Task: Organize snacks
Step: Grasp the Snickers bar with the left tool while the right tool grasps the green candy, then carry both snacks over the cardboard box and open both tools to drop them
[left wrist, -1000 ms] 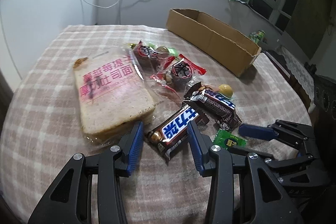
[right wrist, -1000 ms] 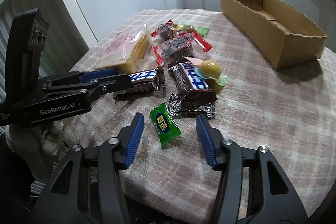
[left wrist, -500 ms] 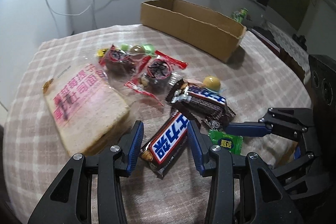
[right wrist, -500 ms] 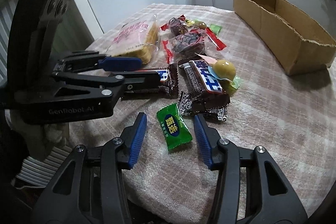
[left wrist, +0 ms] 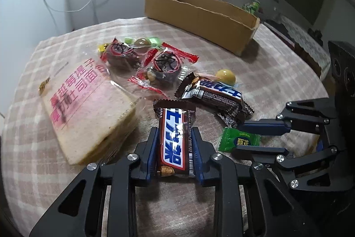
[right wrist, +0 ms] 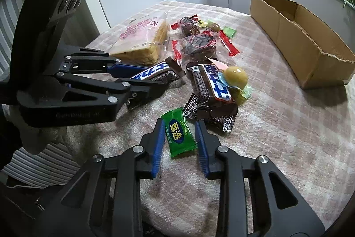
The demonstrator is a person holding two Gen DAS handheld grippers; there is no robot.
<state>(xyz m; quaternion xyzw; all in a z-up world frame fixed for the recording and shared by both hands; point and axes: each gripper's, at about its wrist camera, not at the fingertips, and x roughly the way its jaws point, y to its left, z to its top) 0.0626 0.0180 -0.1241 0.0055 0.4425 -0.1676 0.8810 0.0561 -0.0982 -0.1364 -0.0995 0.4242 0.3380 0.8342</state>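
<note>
Left gripper [left wrist: 174,146] clamping chocolate bar [left wrist: 174,139]

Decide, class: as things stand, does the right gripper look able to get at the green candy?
Probably yes. The right gripper already has a finger on either side of the green candy, with nothing lying over it. The left gripper, shut on a chocolate bar, sits off to the side.
</note>
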